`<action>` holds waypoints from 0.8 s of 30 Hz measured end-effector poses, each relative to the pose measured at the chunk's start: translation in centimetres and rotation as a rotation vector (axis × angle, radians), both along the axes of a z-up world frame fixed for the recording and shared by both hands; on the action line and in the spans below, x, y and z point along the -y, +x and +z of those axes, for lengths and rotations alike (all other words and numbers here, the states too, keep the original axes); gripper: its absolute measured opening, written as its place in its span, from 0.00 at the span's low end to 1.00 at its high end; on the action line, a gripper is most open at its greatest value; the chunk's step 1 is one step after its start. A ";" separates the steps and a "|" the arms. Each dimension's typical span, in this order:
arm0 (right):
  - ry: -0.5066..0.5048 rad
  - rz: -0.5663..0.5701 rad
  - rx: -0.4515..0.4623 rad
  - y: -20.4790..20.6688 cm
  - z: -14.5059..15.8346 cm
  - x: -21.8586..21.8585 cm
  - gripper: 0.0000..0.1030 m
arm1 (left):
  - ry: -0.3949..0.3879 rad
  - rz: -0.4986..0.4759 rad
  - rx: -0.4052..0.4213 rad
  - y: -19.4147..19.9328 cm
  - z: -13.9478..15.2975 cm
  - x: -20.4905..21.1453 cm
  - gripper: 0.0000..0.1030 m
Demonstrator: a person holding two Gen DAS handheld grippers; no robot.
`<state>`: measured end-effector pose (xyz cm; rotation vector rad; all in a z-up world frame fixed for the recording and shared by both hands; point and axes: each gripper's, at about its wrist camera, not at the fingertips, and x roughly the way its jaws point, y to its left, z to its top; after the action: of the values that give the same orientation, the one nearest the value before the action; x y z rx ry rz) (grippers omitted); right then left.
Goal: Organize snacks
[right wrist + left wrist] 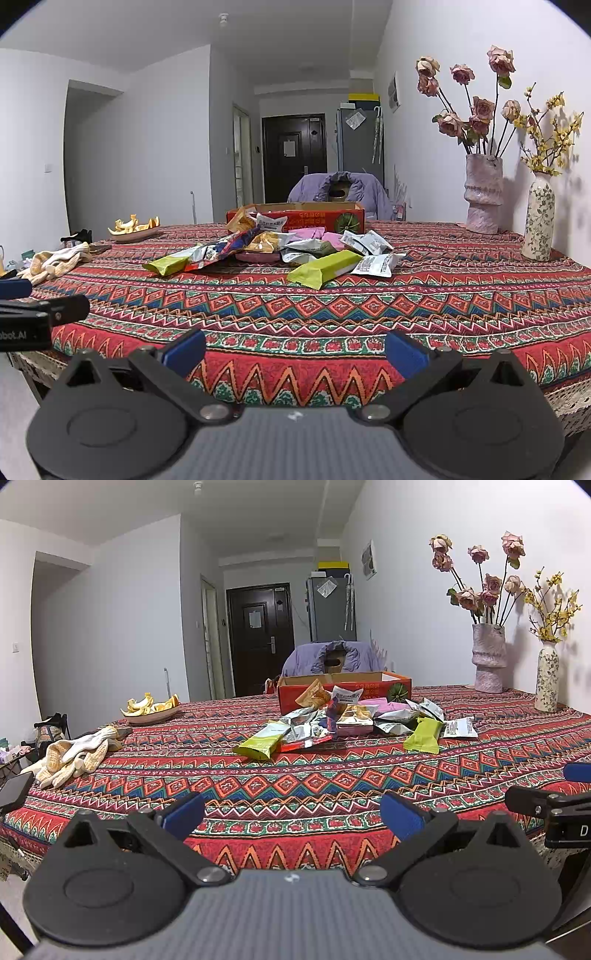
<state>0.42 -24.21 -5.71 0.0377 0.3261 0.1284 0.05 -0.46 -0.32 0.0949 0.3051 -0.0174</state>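
Pretty much nothing looks to have been sorted yet: the snack pile (280,251) is heaped loose in the middle of the patterned tablecloth (332,317), right in front of the red cardboard box (317,218), which sits at the far side and can't be seen into from this low angle, so whether anything is already inside can't be told. A couple of packets are leaned against the box's front wall, but the bulk is spread on the cloth. 2 lime-green packets stand out, 1 at the left edge of the pile (166,265) and 1 at the near right (325,268), with a white printed sachet (376,265) touching the second. Silver foil bags, pink packs and a crinkly orange bag are overlapped in between, so single items are hard to separate by eye. The left gripper (291,814) is held wide open with nothing in it, near the table's front edge and well short of the pile. Same story for the right gripper (295,350): spread wide, empty, hovering near the edge. Basically the whole job is judged to be left, and the near-right green packet looks like the easiest first grab.
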 end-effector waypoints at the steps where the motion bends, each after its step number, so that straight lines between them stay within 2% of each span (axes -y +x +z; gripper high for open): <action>1: -0.001 0.000 0.000 0.0 0.0 0.0 1.00 | 0.000 0.000 0.000 0.0 0.0 0.0 1.00; 12: 0.005 0.000 -0.002 0.6 0.1 0.0 1.00 | 0.001 0.020 -0.007 0.7 -0.1 0.1 1.00; 16: 0.020 -0.001 0.030 2.0 0.3 0.4 1.00 | -0.007 0.036 -0.002 2.0 0.1 -0.2 1.00; 24: 0.019 -0.002 -0.004 6.3 0.3 1.0 1.00 | 0.000 0.027 -0.086 6.7 0.0 -0.4 1.00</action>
<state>6.70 -25.18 -5.41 0.0570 0.3291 0.1295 6.73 -0.07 -0.35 0.0898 0.3925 0.0057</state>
